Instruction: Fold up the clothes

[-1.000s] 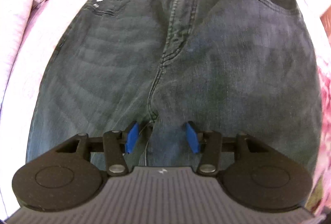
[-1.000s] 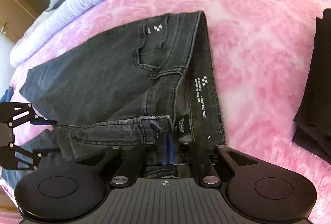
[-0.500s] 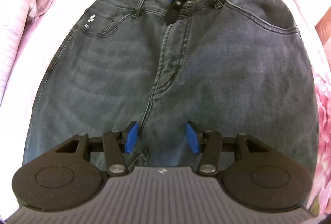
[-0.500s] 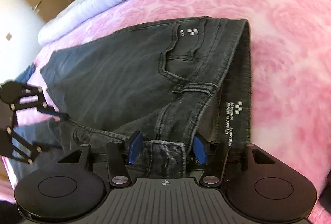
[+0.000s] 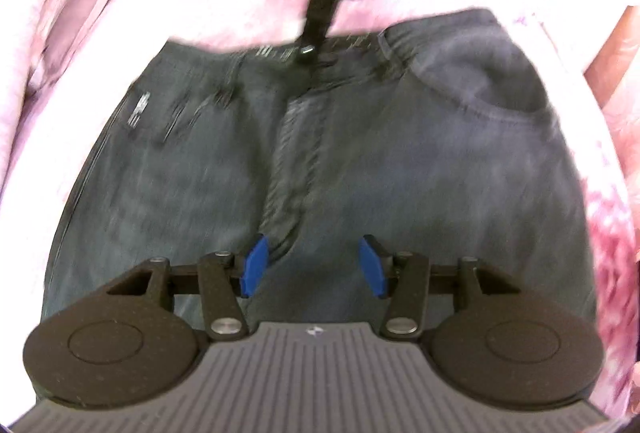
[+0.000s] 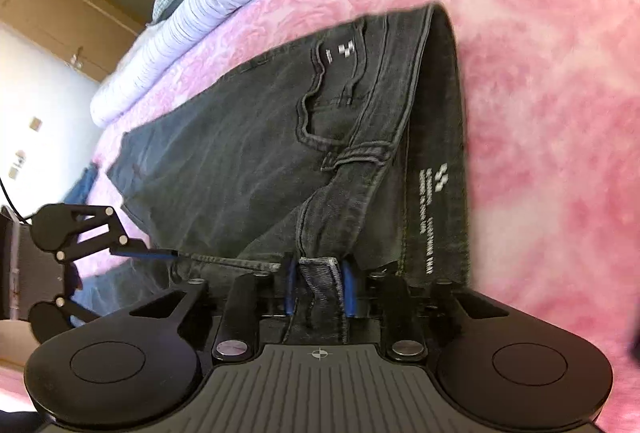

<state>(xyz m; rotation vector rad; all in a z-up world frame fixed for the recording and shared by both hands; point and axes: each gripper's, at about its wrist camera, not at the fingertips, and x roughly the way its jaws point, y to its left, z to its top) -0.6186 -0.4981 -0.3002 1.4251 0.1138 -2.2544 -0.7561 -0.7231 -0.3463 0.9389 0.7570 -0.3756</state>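
Right wrist view shows your right hand-held gripper (image 6: pixel 318 287) pinching the jeans (image 6: pixel 256 153) waistband on the pink bed (image 6: pixel 540 73), the left hand-held gripper (image 5: pixel 312 267) gaping empty at frame bottom over the crotch, so I judge a fold underway: carry the waistband across.

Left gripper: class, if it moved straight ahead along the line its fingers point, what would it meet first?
Most likely the dark grey jeans. The left gripper is open just above the crotch seam, pointing along the fly toward the waistband, where the right gripper is. Depth is unclear, so it might skim the denim.
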